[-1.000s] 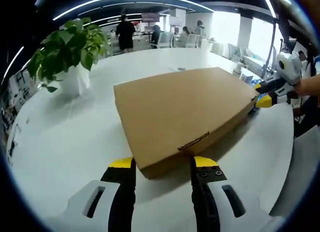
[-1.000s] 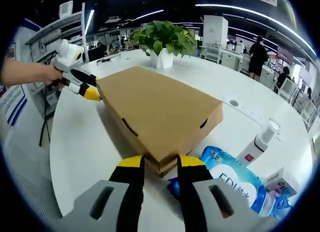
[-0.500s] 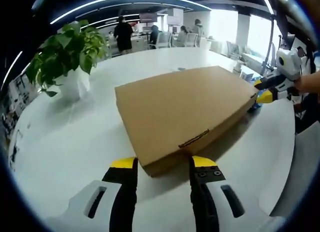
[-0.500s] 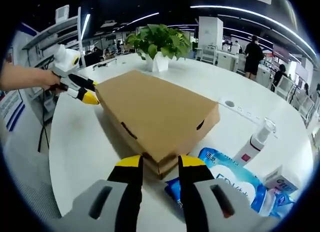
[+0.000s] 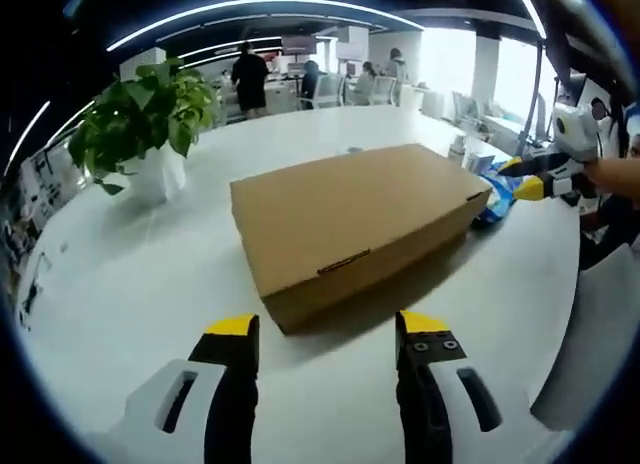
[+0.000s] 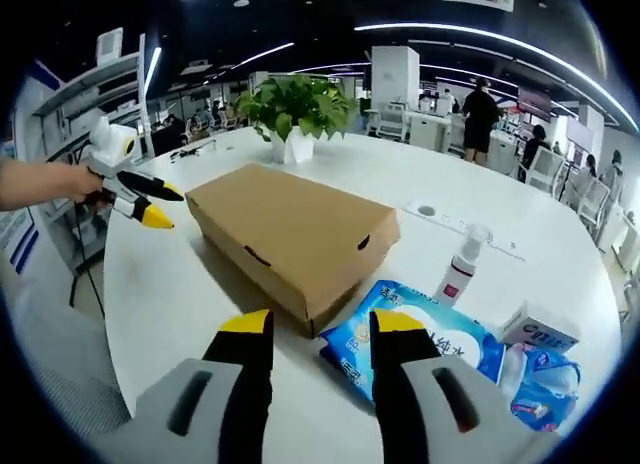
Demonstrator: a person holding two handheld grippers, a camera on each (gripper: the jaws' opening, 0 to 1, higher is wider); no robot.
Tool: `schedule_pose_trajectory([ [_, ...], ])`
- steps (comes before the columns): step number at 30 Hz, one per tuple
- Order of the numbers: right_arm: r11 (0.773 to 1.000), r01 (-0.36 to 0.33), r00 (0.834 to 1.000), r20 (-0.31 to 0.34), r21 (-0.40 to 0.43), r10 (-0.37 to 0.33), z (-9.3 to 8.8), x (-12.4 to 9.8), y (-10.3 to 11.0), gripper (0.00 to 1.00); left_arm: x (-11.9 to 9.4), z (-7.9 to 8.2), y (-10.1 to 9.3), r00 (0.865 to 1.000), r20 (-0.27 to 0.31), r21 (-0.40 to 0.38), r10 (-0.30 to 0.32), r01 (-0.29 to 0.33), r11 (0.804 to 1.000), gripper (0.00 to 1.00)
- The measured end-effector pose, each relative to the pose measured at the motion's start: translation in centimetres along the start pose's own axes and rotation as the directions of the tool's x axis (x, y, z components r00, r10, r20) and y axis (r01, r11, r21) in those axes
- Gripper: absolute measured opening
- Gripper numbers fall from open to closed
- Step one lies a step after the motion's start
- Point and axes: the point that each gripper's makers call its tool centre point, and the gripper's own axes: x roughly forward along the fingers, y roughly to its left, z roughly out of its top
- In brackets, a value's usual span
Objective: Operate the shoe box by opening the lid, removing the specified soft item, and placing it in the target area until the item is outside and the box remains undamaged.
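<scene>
While the shoe box (image 5: 355, 224) lies lidded, both grippers' fingers (image 5: 232, 336) (image 6: 245, 329) hang released beside it.

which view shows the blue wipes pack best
The right gripper view: the blue wipes pack lies close, just beyond the right gripper, beside the shoe box, its printed face visible. In the left gripper view only a blue edge shows past the box's far corner.

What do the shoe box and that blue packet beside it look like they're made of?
The shoe box looks like plain brown cardboard, matte, with folded edges and cut tab slots along its side. The blue packet looks like soft glossy plastic film: it catches light and wrinkles, with printed lettering. Probably a wipes pack, though that is a guess.
</scene>
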Motion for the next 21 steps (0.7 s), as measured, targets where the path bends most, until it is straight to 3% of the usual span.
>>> schedule_pose_trajectory([
  [11,0.995,0.086,0.996,0.002,0.055,-0.087,-2.7,-5.5,-1.3,0.47,-3.2,0.6,-4.0,0.997,0.067,-0.001,-0.030,0.030,1.000,0.68],
  [21,0.986,0.163,0.987,-0.006,0.035,-0.163,-4.6,-10.1,-2.1,0.52,-6.2,1.1,-7.8,0.990,0.129,0.037,-0.065,0.060,0.997,0.79],
])
